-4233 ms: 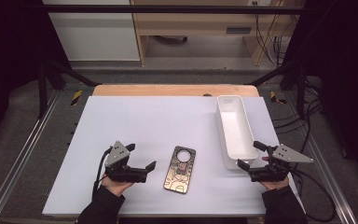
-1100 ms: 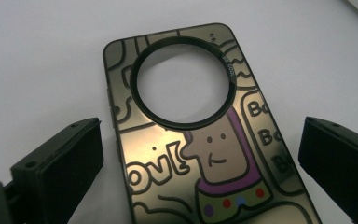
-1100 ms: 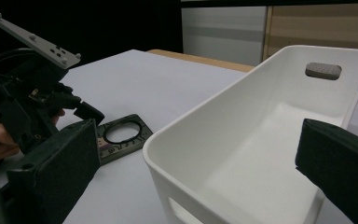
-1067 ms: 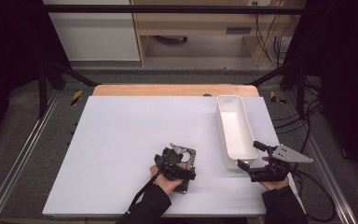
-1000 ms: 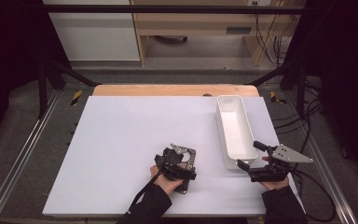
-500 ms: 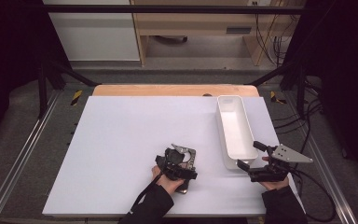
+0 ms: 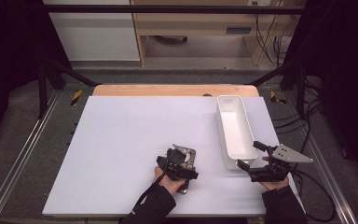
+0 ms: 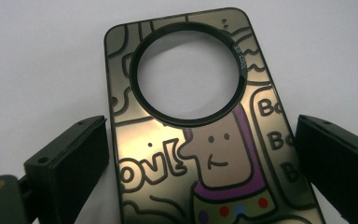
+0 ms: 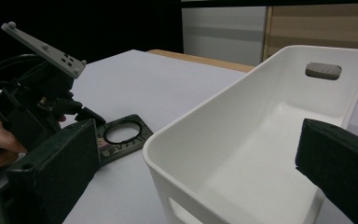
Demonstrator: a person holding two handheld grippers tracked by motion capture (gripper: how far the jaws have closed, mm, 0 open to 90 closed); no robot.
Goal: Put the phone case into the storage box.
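A phone case point(image 8: 200, 140) lies flat on the white table point(image 7: 121, 140), near the front edge and a little right of centre, with the left gripper point(image 7: 179, 164) poised directly over it. In the left gripper view the case's long axis runs straight away from the camera, its round camera opening at the far end and a cartoon figure with a purple collar nearer the jaws. The two black jaws stand apart, one on each long side of the case; a sliver of table shows between the left jaw and the case edge, and whether the right jaw touches cannot be told. In the high view the case's far end point(image 7: 186, 152) peeks out beyond the gripper, its long axis running roughly front to back, tipped slightly right. A long white bin point(image 7: 235, 130) sits to the right, well apart from the case, its length also front to back. The right gripper point(image 7: 249, 156) rests at the bin's near end, jaws wide open with nothing between them. The right gripper view shows the bin's point(image 9: 261, 140) inside and the case point(image 9: 121, 135) beyond.
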